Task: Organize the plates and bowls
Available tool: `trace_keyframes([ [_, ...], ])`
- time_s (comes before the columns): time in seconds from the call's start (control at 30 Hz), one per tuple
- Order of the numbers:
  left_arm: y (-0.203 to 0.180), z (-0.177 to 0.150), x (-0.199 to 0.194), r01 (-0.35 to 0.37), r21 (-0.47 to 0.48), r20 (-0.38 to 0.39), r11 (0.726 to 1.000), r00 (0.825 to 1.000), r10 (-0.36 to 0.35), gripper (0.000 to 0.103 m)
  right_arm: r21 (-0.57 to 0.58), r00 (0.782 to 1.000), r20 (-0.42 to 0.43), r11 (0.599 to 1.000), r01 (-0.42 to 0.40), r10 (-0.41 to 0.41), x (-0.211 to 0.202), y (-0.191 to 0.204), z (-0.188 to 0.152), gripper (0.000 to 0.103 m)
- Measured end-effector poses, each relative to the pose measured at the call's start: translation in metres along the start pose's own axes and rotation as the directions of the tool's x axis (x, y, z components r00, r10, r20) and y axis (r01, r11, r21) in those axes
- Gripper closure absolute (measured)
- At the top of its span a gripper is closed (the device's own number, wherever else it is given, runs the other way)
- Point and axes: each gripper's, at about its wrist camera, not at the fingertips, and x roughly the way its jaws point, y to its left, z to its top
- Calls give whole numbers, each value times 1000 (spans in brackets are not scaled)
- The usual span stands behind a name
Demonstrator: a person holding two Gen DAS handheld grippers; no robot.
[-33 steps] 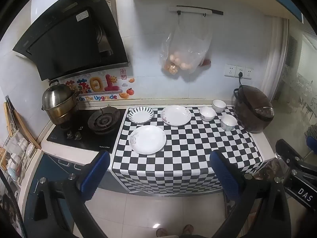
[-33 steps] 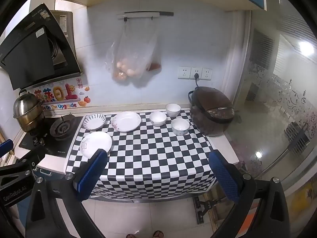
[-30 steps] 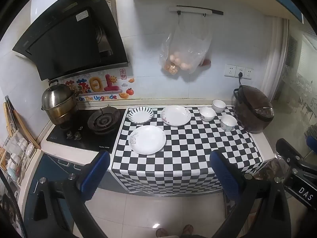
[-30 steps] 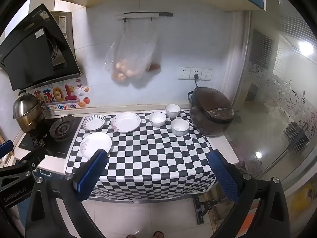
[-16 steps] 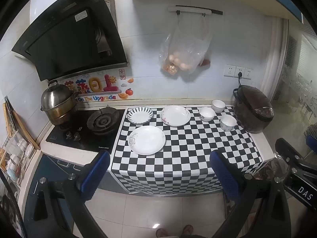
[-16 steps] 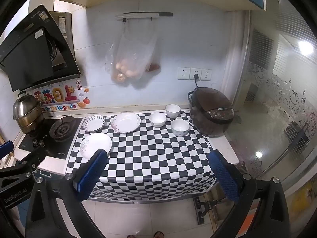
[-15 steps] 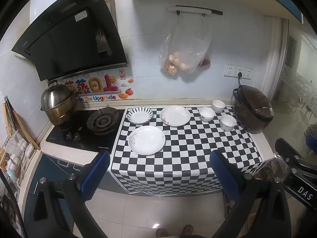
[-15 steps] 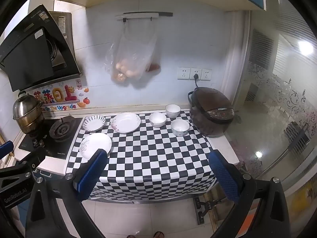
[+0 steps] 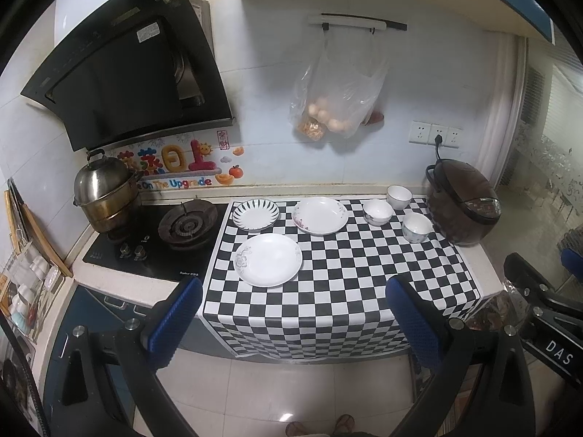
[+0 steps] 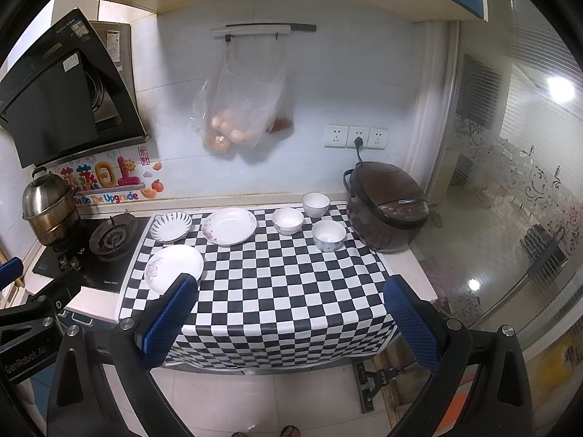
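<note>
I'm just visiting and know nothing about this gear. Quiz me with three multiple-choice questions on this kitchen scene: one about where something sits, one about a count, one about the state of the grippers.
1. Where is the rice cooker?
A. on the stove
B. at the right end of the counter, beside the bowls
C. on the floor

2. How many small bowls stand on the checkered cloth?
A. one
B. five
C. three

3. What are the two grippers doing?
A. both open, holding nothing
B. each shut on a plate
C. one is lifting a bowl

Answers:
1 B: it stands right of the blue-patterned bowl.
2 C: that bowl, the middle bowl and the back bowl.
3 A: the left gripper and right gripper show spread blue pads, short of the counter.
</note>
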Motion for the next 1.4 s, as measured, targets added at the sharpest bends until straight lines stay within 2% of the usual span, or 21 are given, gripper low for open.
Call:
trace_keyframes([
  [1.4,8,10,-6,-2,3,18,1000,1000,2,0,15,1000,5,1000,0,0,3,-3,0,0],
])
